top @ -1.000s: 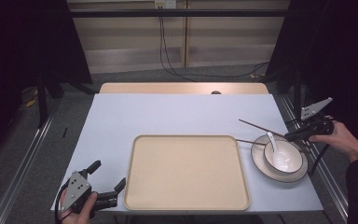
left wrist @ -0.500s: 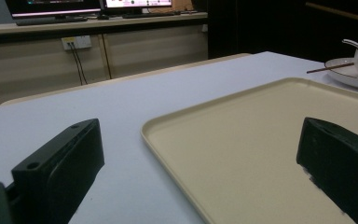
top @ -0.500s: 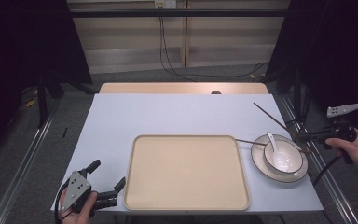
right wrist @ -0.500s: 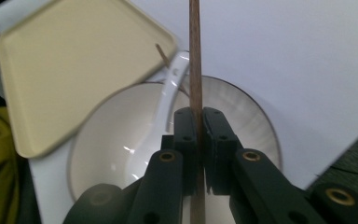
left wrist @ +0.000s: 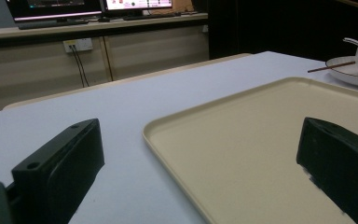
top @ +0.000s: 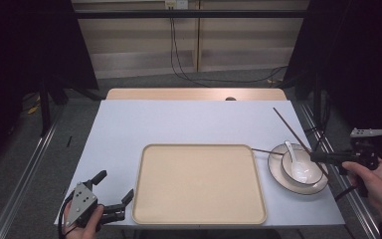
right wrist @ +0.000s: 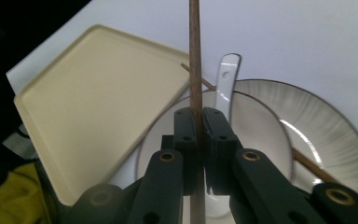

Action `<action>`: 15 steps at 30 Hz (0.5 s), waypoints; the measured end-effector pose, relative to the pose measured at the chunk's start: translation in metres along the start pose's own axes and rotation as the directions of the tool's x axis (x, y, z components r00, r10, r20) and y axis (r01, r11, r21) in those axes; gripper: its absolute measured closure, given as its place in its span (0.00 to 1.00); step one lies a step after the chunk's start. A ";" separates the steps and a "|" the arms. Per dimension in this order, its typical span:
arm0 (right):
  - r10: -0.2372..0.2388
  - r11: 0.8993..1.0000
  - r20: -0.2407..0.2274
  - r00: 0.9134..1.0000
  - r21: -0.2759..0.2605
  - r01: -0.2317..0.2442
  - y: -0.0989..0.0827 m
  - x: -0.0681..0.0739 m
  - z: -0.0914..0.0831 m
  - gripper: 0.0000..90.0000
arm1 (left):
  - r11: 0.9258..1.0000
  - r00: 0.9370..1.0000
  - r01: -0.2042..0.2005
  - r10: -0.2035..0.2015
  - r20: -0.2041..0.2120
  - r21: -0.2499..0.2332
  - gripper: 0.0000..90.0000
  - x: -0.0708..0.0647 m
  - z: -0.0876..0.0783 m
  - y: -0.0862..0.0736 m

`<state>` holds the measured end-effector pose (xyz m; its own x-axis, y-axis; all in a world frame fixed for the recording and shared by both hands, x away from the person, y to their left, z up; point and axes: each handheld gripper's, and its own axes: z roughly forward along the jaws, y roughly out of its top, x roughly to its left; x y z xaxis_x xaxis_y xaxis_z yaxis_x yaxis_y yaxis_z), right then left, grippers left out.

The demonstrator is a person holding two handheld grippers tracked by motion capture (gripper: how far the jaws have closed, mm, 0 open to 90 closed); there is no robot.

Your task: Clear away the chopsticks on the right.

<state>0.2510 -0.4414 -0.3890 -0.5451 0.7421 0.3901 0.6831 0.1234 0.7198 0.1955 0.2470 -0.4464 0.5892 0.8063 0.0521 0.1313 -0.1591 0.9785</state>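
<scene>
A long brown chopstick [top: 291, 130] is clamped in my right gripper [top: 314, 158], which hovers over the right rim of a white plate [top: 278, 175]. In the right gripper view the jaws are shut tight on that chopstick [right wrist: 195, 56], which runs straight up the picture. On the plate stands a white bowl [top: 302, 170] with a white spoon [top: 291, 151] in it. A second chopstick [top: 266, 151] rests on the plate's rim and points toward the beige tray [top: 199, 183]. My left gripper [top: 115, 184] sits open at the tray's near left corner, with nothing between its jaws.
The white table [top: 189, 122] reaches back to a wooden strip. The plate lies close to the table's right edge, with a metal rail [top: 328, 144] just beyond it. Cables hang at the back wall. The left gripper view shows the tray's rim [left wrist: 177, 149] between the jaws.
My right gripper has drawn back to the right and toward the near side, carrying the chopstick, which now slants more steeply over the plate. The left gripper has stayed put.
</scene>
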 end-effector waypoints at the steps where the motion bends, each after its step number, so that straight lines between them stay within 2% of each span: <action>1: 0.029 0.999 -0.012 1.000 -0.033 -0.030 -0.005 0.007 0.001 0.95 | 1.000 1.000 0.000 0.000 0.002 -0.002 0.01 0.000 0.000 0.000; 2: 0.029 0.999 -0.012 1.000 -0.033 -0.030 -0.005 0.007 0.001 0.95 | 1.000 1.000 -0.001 0.001 0.000 -0.001 0.01 0.000 0.000 0.000; 3: 0.051 0.998 -0.018 0.999 -0.042 -0.052 -0.007 0.011 0.002 0.95 | 1.000 1.000 0.000 0.000 0.000 -0.001 0.01 0.000 0.000 0.000; 10: 0.117 0.988 -0.064 0.991 -0.093 -0.122 -0.021 0.039 0.015 0.95 | 1.000 1.000 -0.002 0.002 0.009 0.001 0.01 -0.001 0.000 0.000; 11: 0.121 0.986 -0.071 0.990 -0.105 -0.128 -0.024 0.047 0.019 0.95 | 1.000 1.000 0.003 -0.003 0.009 0.001 0.01 -0.001 0.001 0.000; 14: 0.125 0.985 -0.087 0.988 -0.111 -0.134 -0.026 0.054 0.024 0.95 | 1.000 1.000 -0.009 0.009 0.010 0.001 0.01 0.000 0.000 0.000; 15: 0.146 0.979 -0.100 0.984 -0.127 -0.159 -0.028 0.060 0.029 0.95 | 1.000 1.000 -0.009 0.009 0.012 -0.001 0.01 0.000 0.000 0.000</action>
<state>0.2130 -0.3810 -0.4025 -0.4850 0.6827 0.5466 0.6938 -0.0803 0.7157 0.1957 0.2465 -0.4462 0.5998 0.7980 0.0585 0.1250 -0.1657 0.9782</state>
